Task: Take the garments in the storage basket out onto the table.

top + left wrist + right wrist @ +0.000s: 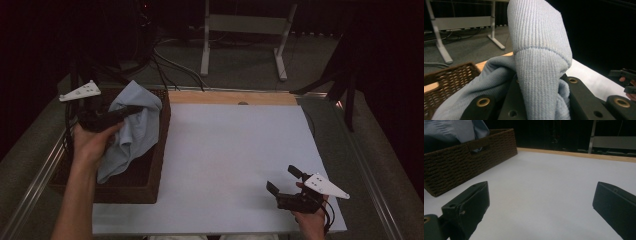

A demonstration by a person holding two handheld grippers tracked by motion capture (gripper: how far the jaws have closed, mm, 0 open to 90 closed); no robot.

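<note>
Gripping a blue cloth [131, 131], the left gripper [134, 110] hangs over the basket [161, 145].

The left hand-held gripper [131, 110] is raised on an extended forearm, jaws clamped together. The right hand-held gripper [284, 179] sits low near the person, jaws spread wide apart, gripped from below by the right hand [311, 220].

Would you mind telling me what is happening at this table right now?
A person works with a handheld gripper in each hand. The left gripper has its jaws shut on a light blue cloth, held up over a brown wicker basket at the left edge of the white table, with the rest of the cloth hanging down into the basket. The right gripper sits near the table's front right corner, jaws open and holding nothing.
</note>
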